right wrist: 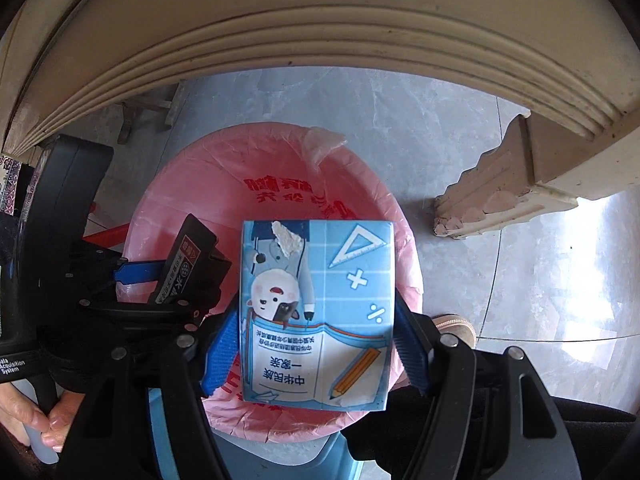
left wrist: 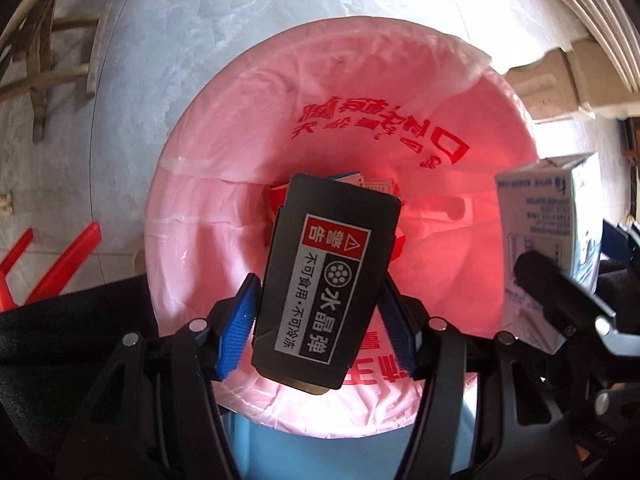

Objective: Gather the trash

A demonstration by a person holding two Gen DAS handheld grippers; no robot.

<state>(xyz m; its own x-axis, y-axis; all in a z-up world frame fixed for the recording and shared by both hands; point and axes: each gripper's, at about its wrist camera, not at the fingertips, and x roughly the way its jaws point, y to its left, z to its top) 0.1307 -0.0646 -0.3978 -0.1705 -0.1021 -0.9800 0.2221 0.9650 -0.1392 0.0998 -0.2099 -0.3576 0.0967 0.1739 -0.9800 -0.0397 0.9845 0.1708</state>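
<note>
Directly over the pink-lined bin (left wrist: 460,92), the left gripper (left wrist: 320,304) is clamped on a black box (left wrist: 324,280) and the right gripper (right wrist: 316,344) on a blue carton (right wrist: 316,312), both pointing down. Scraps (left wrist: 376,188), seemingly wrappers, lie half hidden inside behind the box. A cream table edge (right wrist: 320,40) overhangs the grey floor (right wrist: 520,280) beside the bin.

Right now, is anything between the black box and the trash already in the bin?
Nothing: left wrist view shows open air between the black box and the trash inside the pink-lined bin.
</note>
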